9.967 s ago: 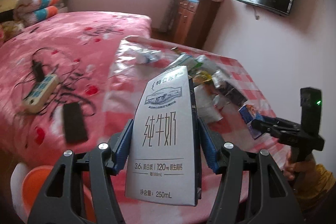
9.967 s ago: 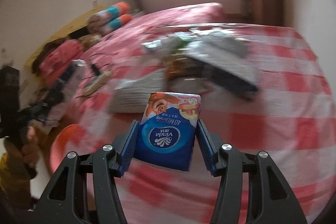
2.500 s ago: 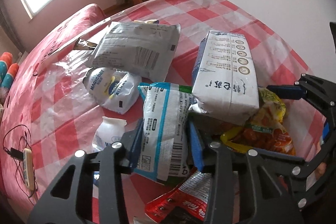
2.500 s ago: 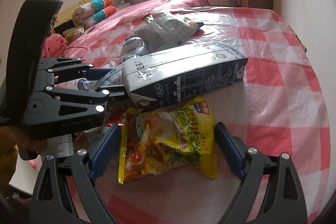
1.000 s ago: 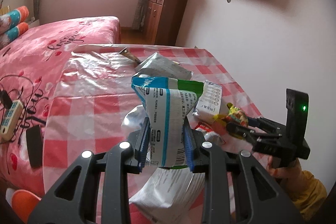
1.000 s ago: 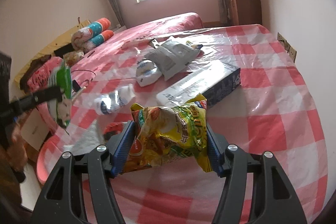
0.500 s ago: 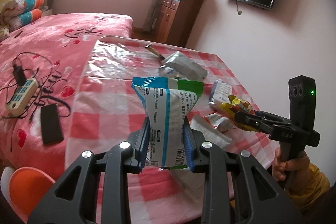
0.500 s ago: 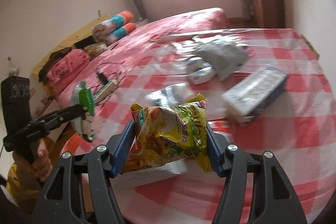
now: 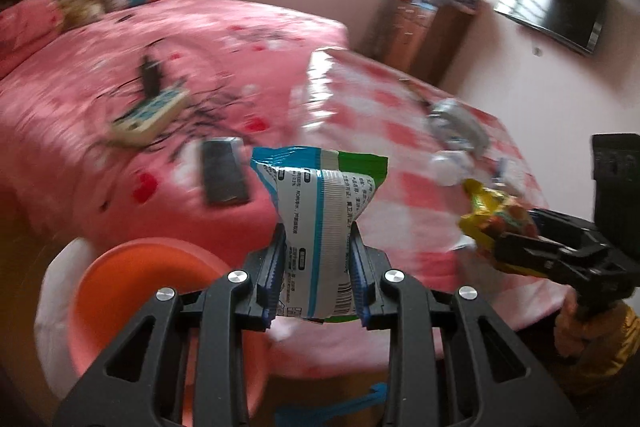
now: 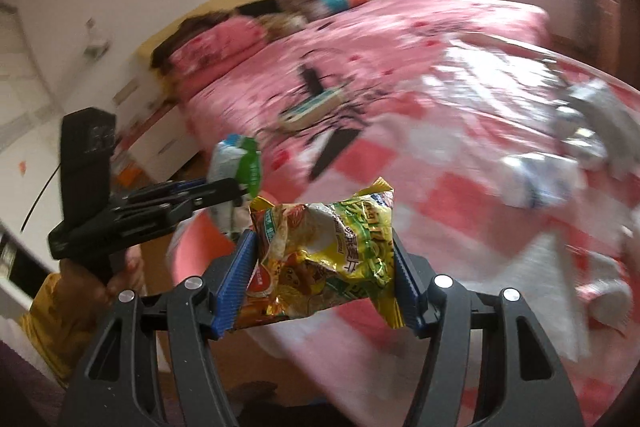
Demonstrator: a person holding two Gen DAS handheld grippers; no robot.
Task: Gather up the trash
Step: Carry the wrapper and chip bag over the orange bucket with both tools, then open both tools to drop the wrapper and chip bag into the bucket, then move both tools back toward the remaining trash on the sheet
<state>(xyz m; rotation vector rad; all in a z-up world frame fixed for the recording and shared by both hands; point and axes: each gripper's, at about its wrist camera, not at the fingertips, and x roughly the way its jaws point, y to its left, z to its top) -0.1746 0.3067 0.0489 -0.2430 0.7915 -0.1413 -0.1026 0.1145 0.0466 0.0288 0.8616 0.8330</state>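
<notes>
My left gripper (image 9: 318, 277) is shut on a white snack bag with blue and green edges (image 9: 320, 203), held in the air past the table's near edge. It also shows in the right wrist view (image 10: 236, 169). My right gripper (image 10: 326, 285) is shut on a crumpled yellow snack bag (image 10: 328, 255), which also shows in the left wrist view (image 9: 494, 217). An orange bin (image 9: 132, 291) lined with a white bag sits on the floor below the left gripper; in the right wrist view the bin (image 10: 198, 247) lies just behind the yellow bag.
The round table with a red-checked cloth (image 9: 400, 147) holds more wrappers (image 9: 456, 127) and a crushed bottle (image 10: 540, 181). A pink bed (image 9: 120, 67) beside it carries a power strip (image 9: 146, 115) and a black phone (image 9: 224, 171). A cabinet and wall TV stand behind.
Both grippers have swung left, away from the table toward the orange bin, each still holding its bag. The view is blurred by the motion.
</notes>
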